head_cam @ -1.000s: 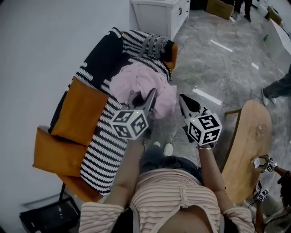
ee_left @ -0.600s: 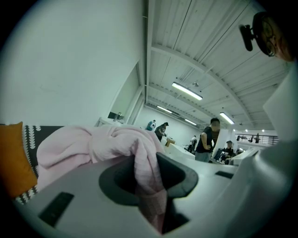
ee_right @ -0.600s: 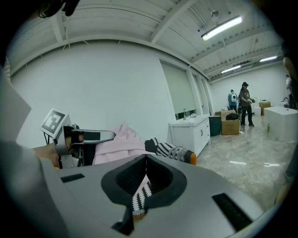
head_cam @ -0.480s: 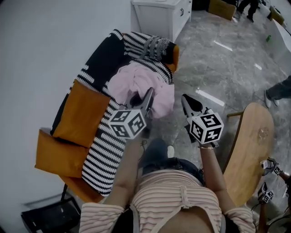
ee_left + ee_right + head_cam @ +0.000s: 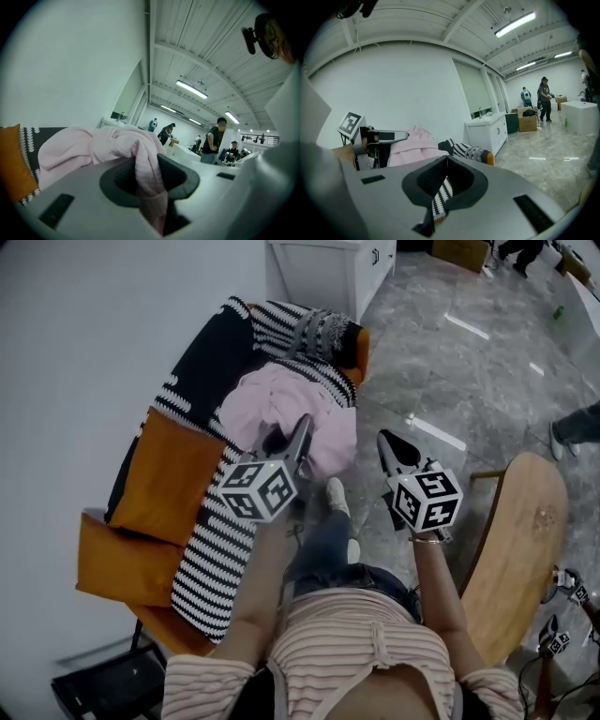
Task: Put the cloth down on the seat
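Observation:
The pink cloth (image 5: 281, 409) hangs bunched over the striped seat (image 5: 202, 549) of an orange sofa against the wall. My left gripper (image 5: 302, 429) is shut on a fold of it. In the left gripper view the pink cloth (image 5: 93, 147) fills the lower left and a strip of it is pinched in the left gripper (image 5: 152, 185). To the right, over the floor, is my right gripper (image 5: 389, 444), its jaws together and nothing in them. In the right gripper view the right gripper (image 5: 443, 161) points at the sofa, with the pink cloth (image 5: 417, 145) at its left.
Orange cushions (image 5: 173, 474) lie along the sofa's near half. A white cabinet (image 5: 323, 268) stands beyond it. A round wooden table (image 5: 520, 540) is at my right. My foot (image 5: 336, 495) is on the marble floor beside the sofa. Other people stand farther off (image 5: 544, 98).
I have stepped toward the sofa, one foot coming forward. The left gripper has carried the cloth a little closer over the seat. The right gripper has drifted slightly lower.

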Demonstrator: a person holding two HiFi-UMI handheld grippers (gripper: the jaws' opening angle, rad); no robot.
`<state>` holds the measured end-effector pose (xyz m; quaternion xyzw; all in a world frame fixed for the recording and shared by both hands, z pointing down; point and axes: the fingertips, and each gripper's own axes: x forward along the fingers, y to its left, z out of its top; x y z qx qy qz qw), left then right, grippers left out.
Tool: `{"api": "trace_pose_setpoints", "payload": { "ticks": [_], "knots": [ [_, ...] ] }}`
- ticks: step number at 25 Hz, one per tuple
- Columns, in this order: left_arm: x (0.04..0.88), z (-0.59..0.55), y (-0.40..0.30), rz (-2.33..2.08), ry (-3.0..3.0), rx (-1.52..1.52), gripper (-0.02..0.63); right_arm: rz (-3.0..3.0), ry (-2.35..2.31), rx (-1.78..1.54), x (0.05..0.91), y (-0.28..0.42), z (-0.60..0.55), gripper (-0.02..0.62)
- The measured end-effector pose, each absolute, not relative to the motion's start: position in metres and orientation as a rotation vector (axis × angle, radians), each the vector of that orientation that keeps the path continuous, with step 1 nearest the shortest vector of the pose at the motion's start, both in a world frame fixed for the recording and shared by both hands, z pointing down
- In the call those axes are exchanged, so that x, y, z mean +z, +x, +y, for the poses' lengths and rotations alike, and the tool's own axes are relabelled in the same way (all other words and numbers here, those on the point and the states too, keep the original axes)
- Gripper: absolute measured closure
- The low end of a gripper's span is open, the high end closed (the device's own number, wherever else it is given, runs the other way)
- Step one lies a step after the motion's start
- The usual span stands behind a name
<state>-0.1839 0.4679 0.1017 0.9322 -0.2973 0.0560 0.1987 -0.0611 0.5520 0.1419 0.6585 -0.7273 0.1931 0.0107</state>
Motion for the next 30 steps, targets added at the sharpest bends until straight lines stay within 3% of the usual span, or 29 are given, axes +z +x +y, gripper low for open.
{"api": "trace_pose_setpoints", "payload": {
  "ticks": [14,30],
  "knots": [
    [0.127,0.374,-0.137,-0.86,2.587,0.173,0.499,-2.232,1.991,0.66,0.173,-0.014,0.463,0.586],
    [0.16,0.2,-0.097,-0.896,2.493,0.172,0.499,-2.164,1.863,0.688,0.196,0.037,0.274,0.586]
  ]
}}
